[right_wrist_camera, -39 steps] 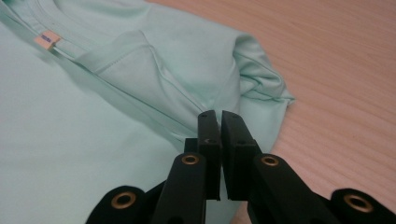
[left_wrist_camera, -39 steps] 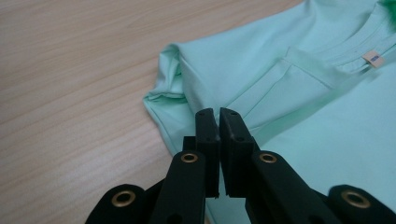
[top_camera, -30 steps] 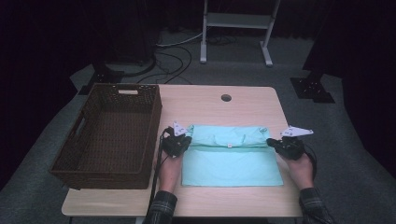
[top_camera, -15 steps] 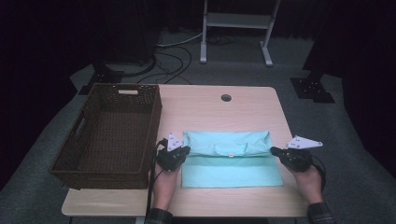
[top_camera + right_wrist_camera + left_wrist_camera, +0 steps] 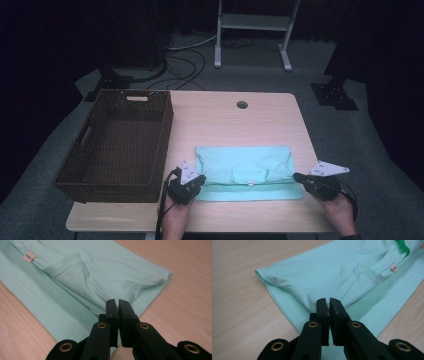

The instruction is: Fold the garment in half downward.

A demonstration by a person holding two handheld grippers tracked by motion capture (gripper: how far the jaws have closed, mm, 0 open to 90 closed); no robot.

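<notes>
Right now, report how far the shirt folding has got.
Done: the mint T-shirt lies flat on the table, its collar half doubled toward the hem. In hand: the left gripper and right gripper are each shut on a corner of that folded layer. Left: finishing the fold and, probably, putting it in the wicker basket.

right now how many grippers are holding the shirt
2. The left gripper is shut on the shirt at its near left corner, and the right gripper is shut on its near right corner, both pinching the folded-over layer.
</notes>
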